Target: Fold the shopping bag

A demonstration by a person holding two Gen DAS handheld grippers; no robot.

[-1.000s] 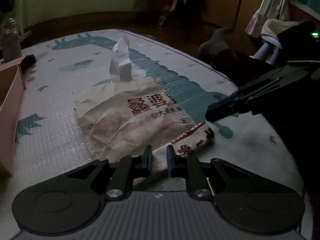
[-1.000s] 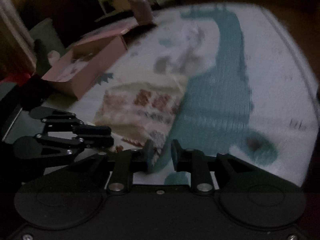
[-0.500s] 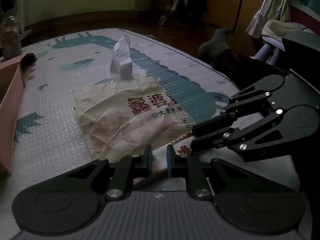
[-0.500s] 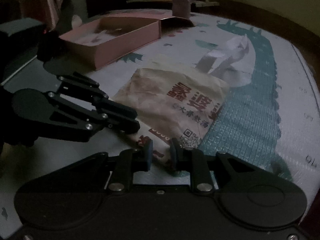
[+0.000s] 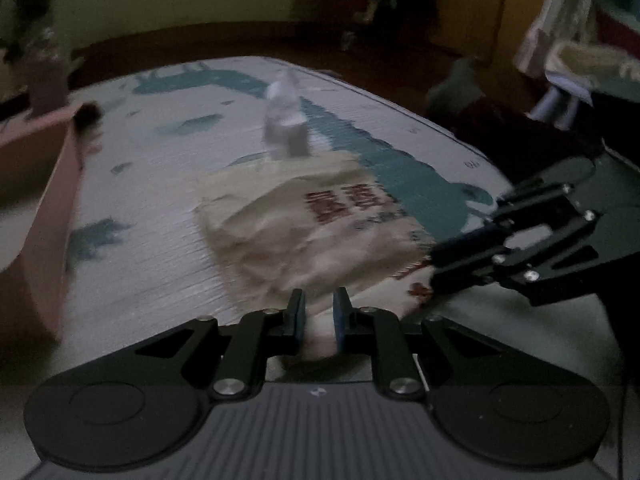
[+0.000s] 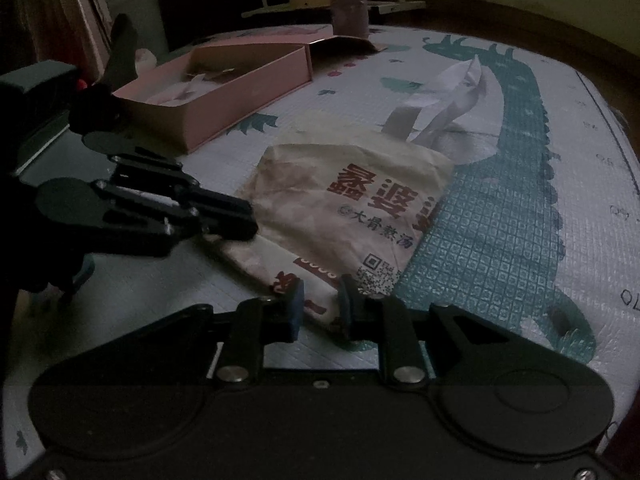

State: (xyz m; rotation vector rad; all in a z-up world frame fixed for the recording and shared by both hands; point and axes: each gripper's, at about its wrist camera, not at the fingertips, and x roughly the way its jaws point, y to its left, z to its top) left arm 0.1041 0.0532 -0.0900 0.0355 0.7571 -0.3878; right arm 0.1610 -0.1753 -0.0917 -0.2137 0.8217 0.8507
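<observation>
Item: shopping bag (image 6: 352,200) — cream, red print, lying flat on the dinosaur play mat (image 6: 500,240), its white handles (image 6: 452,92) at the far end. My left claw (image 5: 318,316) grips the bag's near edge, fabric pinched between its pads. My right claw (image 6: 320,304) is clamped on the neighbouring bottom corner. Pink box (image 6: 224,92) — open, on the mat beside the bag.

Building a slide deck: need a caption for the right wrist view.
Both grippers, right and left, at the near edge of a shopping bag on a dinosaur mat.
</observation>
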